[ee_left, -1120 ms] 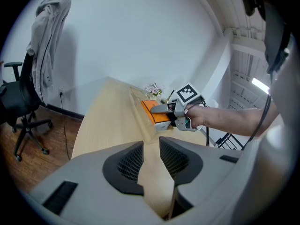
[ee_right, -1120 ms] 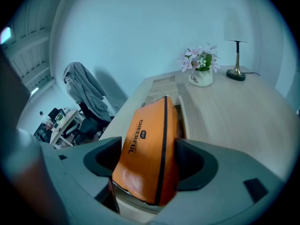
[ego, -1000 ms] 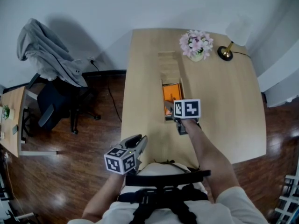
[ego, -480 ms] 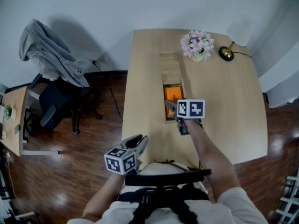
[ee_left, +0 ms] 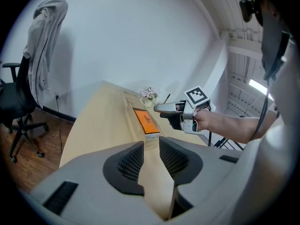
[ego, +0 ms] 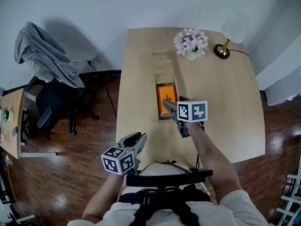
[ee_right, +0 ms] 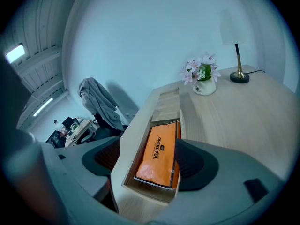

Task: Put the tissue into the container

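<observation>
An orange tissue pack (ego: 166,95) (ee_right: 158,156) lies flat inside the long wooden container (ego: 164,117) (ee_right: 140,190) sunk into the table top. My right gripper (ego: 168,108) (ee_right: 150,161) hovers over the container's near end, open, its jaws wide apart on either side of the pack and not touching it. The left gripper view shows the pack (ee_left: 146,120) with the right gripper (ee_left: 159,109) beside it. My left gripper (ego: 136,139) (ee_left: 151,146) hangs off the table's near left edge, close to my body, with a narrow gap between its jaws and nothing in it.
A vase of pink flowers (ego: 190,44) and a brass lamp (ego: 230,29) stand at the table's far end. Beyond the pack a wooden lid section (ego: 163,65) lies in line with the container. A chair draped with a grey garment (ego: 44,55) stands left of the table.
My right gripper has drawn back a little toward me and to the right, so more of the orange pack shows in the container. The left gripper has barely moved.
</observation>
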Motion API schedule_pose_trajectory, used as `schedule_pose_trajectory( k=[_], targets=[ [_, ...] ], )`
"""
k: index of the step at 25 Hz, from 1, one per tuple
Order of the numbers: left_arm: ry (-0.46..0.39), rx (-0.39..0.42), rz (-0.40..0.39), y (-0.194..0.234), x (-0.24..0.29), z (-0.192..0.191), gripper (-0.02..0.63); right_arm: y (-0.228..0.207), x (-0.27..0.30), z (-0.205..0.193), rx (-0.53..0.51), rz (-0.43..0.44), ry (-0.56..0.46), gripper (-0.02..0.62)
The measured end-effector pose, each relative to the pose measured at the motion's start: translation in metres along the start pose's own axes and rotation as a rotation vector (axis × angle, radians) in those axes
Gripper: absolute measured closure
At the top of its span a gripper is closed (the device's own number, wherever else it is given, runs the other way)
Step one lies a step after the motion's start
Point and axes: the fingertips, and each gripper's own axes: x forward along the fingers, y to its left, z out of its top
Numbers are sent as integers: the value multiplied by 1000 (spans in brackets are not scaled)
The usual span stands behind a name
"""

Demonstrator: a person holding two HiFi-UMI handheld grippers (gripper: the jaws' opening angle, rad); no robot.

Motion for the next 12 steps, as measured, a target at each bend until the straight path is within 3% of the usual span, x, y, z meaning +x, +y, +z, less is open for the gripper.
schedule_pose_trajectory(
  k=[3, 9, 12],
  targets=[
    [-13, 0, -16, -12, 6, 5, 499, -2, -19, 5, -14, 21, -18, 229],
    [-25, 4, -62, -43, 22, 11, 518, -23, -62, 12, -26, 25, -47, 341],
    [-28, 10, -87, -60, 31, 13, 533, -37, -80, 13, -18, 29, -54, 359]
  ],
)
